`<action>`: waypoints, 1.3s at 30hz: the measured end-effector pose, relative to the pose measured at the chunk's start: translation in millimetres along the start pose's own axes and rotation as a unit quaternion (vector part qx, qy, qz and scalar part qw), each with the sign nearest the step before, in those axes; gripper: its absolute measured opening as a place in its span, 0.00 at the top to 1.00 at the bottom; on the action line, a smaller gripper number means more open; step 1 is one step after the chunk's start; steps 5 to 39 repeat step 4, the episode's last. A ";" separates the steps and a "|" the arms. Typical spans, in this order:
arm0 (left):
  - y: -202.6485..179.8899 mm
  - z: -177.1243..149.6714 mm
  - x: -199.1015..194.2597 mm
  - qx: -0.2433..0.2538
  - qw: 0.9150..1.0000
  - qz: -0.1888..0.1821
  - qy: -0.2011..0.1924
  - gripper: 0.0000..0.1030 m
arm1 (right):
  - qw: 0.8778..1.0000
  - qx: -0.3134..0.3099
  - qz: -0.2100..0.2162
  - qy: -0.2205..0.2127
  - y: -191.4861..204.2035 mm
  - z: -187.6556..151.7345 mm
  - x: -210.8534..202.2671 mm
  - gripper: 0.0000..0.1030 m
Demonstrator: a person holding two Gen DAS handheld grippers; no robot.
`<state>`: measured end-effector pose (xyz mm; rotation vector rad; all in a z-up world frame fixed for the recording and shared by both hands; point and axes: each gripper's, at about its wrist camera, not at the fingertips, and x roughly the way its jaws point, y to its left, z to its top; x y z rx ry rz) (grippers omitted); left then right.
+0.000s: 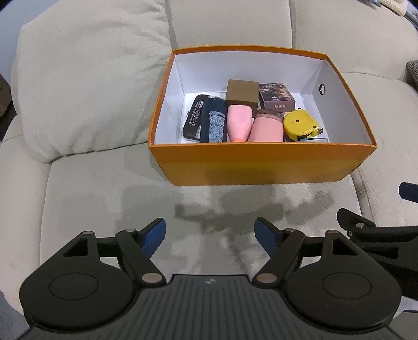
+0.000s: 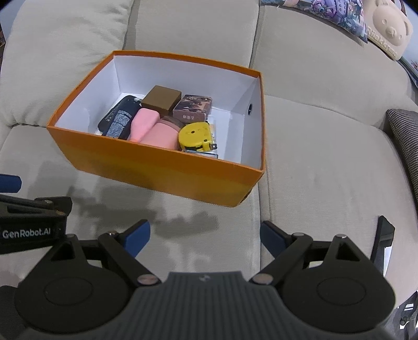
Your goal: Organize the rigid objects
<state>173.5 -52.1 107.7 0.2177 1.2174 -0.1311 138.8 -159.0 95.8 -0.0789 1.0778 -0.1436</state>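
An open orange box with white inner walls stands on a beige sofa seat. Inside lie a yellow tape measure, two pink items, a brown cube, a printed brown pack and a dark flat case. My left gripper hovers over the seat in front of the box, open and empty. My right gripper is beside it, also open and empty. Each shows at the edge of the other's view.
A beige cushion leans against the sofa back left of the box. At the far right lie a patterned cushion, a bear-shaped item and a dark checked fabric. Bare seat stretches right of the box.
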 end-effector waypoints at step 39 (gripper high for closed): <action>-1.0 0.4 -0.6 0.002 1.000 -0.006 -0.015 0.12 | 1.000 0.003 -0.002 0.000 -1.6 0.2 3.6 0.11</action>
